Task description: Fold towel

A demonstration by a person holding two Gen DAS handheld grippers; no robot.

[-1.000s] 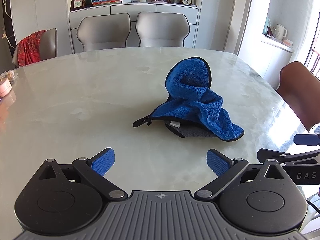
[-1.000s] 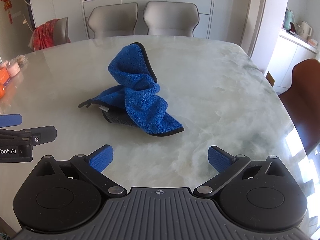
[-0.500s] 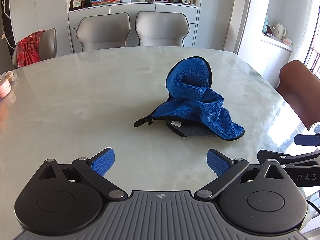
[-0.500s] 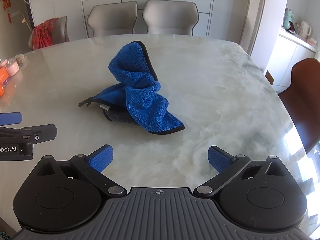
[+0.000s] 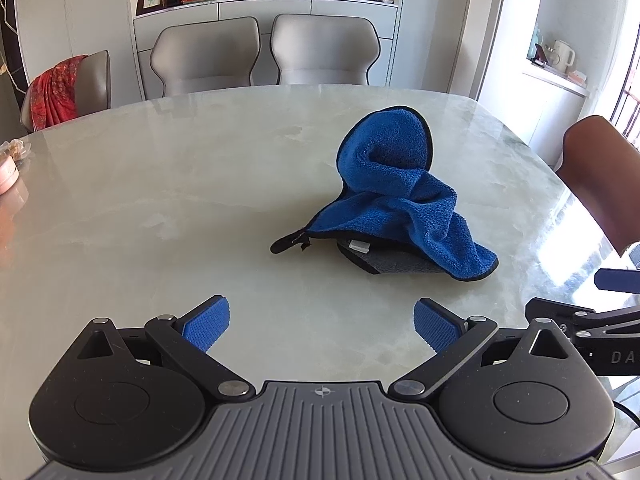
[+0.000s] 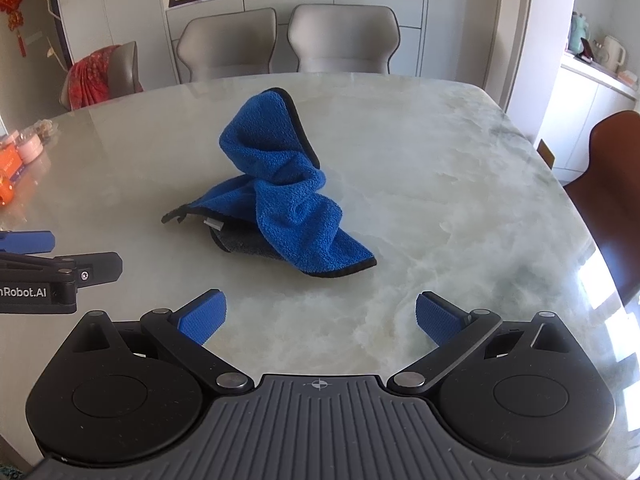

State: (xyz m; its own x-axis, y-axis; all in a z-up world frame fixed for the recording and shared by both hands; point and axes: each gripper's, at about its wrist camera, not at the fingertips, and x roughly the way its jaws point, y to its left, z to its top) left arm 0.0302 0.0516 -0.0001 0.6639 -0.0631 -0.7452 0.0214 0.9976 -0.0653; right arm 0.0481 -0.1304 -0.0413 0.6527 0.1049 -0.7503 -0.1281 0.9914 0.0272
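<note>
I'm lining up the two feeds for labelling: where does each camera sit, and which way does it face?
Left wrist: sits on the left hand-held gripper, looking forward over the marble table at the crumpled blue towel; its own open fingers show, with the right hand-held gripper at the right edge.
Right wrist: sits on the right hand-held gripper, facing the same way; its open fingers show, with the left hand-held gripper at the left edge.
Shared: towel, table, the two grey chairs and the sideboard behind them.
</note>
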